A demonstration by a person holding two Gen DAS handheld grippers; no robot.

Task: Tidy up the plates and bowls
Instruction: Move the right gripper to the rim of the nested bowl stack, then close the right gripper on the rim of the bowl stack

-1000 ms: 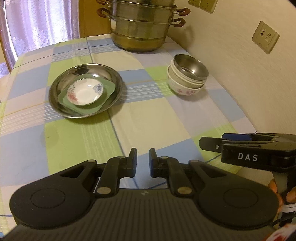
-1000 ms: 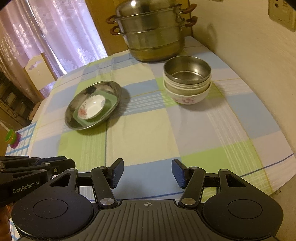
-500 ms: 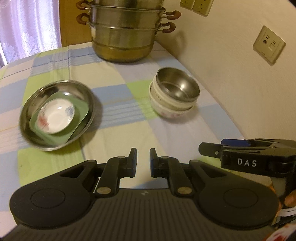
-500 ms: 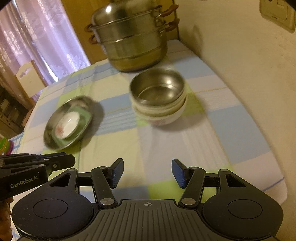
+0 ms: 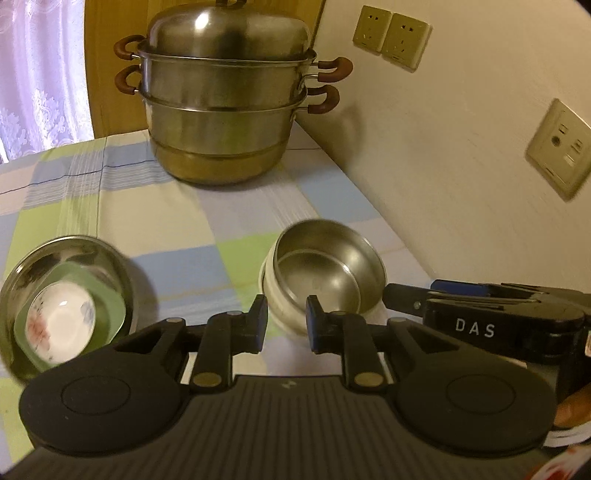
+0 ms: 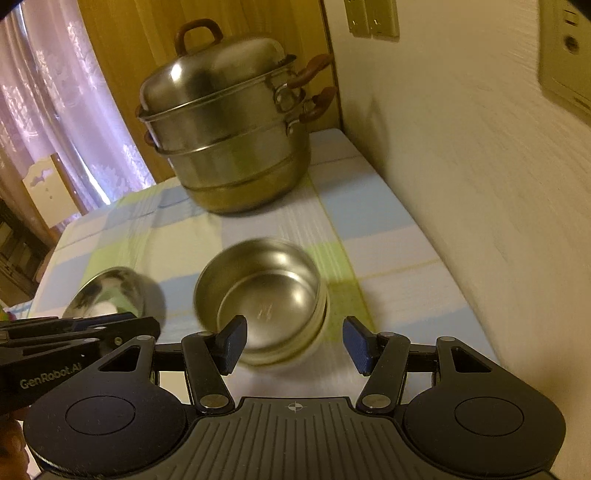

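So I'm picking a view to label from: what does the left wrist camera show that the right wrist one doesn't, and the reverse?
Only the left wrist view shows the small floral dish on the green plate clearly, inside the wide steel plate. Only the right wrist view shows the steamer's lid handle and a white chair by the curtain. Both show the steamer pot, the stacked bowls topped by a steel bowl, and both grippers: the left gripper, jaws opening, and the right gripper, both empty.

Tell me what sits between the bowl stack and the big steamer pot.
Nothing: only bare checked tablecloth lies between the bowl stack and the steamer pot; both wrist views show it.
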